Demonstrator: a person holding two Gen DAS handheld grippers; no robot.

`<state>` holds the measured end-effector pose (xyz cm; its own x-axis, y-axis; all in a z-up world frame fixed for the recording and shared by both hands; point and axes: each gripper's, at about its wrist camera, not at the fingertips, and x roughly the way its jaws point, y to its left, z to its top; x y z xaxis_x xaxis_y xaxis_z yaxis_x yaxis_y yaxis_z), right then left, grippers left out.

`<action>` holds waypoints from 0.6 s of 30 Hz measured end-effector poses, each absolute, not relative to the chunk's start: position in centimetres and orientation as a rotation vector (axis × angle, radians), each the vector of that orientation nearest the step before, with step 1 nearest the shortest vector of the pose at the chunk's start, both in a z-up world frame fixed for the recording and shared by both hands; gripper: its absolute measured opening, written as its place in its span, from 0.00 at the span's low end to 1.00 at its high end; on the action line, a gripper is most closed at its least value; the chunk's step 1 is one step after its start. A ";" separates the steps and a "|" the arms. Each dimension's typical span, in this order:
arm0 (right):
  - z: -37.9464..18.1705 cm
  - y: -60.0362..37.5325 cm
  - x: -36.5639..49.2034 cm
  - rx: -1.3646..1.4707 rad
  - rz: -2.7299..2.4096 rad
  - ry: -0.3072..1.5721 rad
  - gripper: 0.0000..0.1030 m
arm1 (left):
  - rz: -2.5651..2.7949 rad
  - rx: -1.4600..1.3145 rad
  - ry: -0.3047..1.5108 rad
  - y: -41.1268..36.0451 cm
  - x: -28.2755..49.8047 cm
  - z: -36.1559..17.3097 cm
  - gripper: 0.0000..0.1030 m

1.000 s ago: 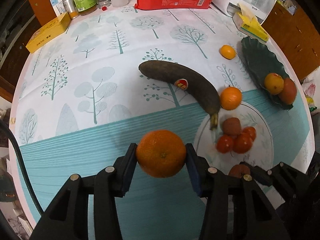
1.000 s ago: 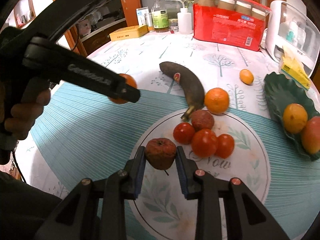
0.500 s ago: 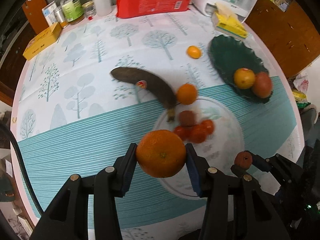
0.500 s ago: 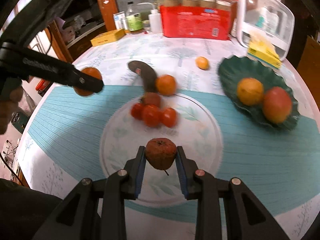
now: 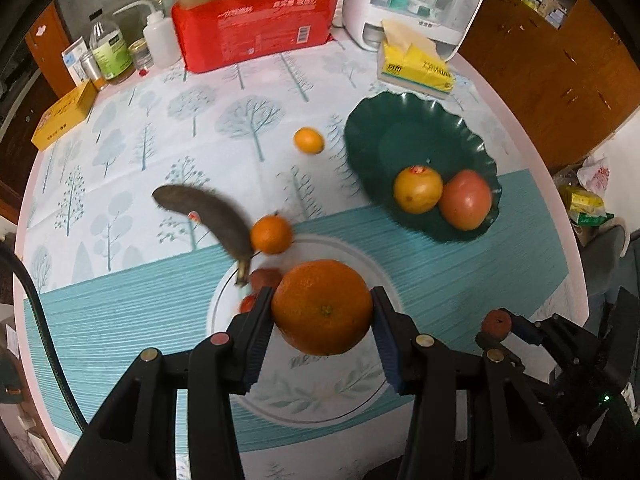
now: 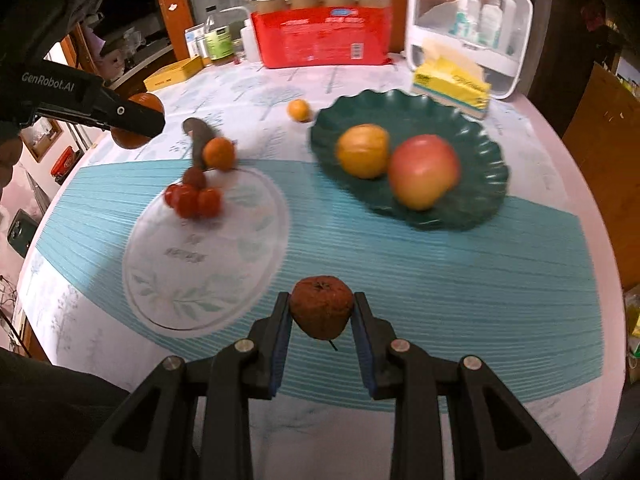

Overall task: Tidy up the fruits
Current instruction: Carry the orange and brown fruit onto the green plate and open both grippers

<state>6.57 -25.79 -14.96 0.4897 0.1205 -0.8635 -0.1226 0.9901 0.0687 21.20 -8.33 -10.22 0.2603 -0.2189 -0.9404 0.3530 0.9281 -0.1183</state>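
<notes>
My left gripper [image 5: 322, 312] is shut on a large orange [image 5: 322, 306] and holds it above the white plate [image 5: 360, 384]. My right gripper [image 6: 322, 314] is shut on a small brown shrivelled fruit [image 6: 322, 312] above the teal mat, right of the white plate [image 6: 180, 280]. The green dish [image 6: 472, 208] holds a yellow fruit [image 6: 362, 151] and a red-yellow apple [image 6: 424, 170]; the dish also shows in the left wrist view [image 5: 384, 128]. Small red tomatoes [image 6: 192, 200], a dark banana [image 5: 208, 210] and two loose oranges [image 5: 271, 234] [image 5: 309, 141] lie on the table.
A red package [image 5: 256, 36], bottles [image 5: 110, 54], a yellow box [image 5: 64, 114], a yellow tissue pack [image 5: 416, 70] and a white appliance [image 6: 468, 28] stand along the far edge. The round table's edge curves close on the right.
Both grippers have moved right with their fruit. The left one now hangs over the white plate; the right one has left the plate and is over the teal mat, nearer the green dish.
</notes>
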 end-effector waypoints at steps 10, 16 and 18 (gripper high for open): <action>-13.6 -33.5 8.6 -0.055 0.123 1.008 0.29 | -0.305 0.112 1.202 -13.5 24.1 -8.6 0.45; -13.2 -36.7 10.9 -0.094 0.141 0.980 0.29 | -0.276 0.106 1.149 -15.8 26.4 -7.5 0.45; -13.2 -37.5 11.9 -0.099 0.147 0.973 0.29 | -0.267 0.098 1.135 -16.6 27.4 -7.3 0.45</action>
<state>11.90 -37.52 -13.15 0.5539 0.0799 -0.8287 -0.1686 0.9855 -0.0176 27.36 -16.62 -7.31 0.3941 -0.1607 -0.9049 0.2597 0.9639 -0.0581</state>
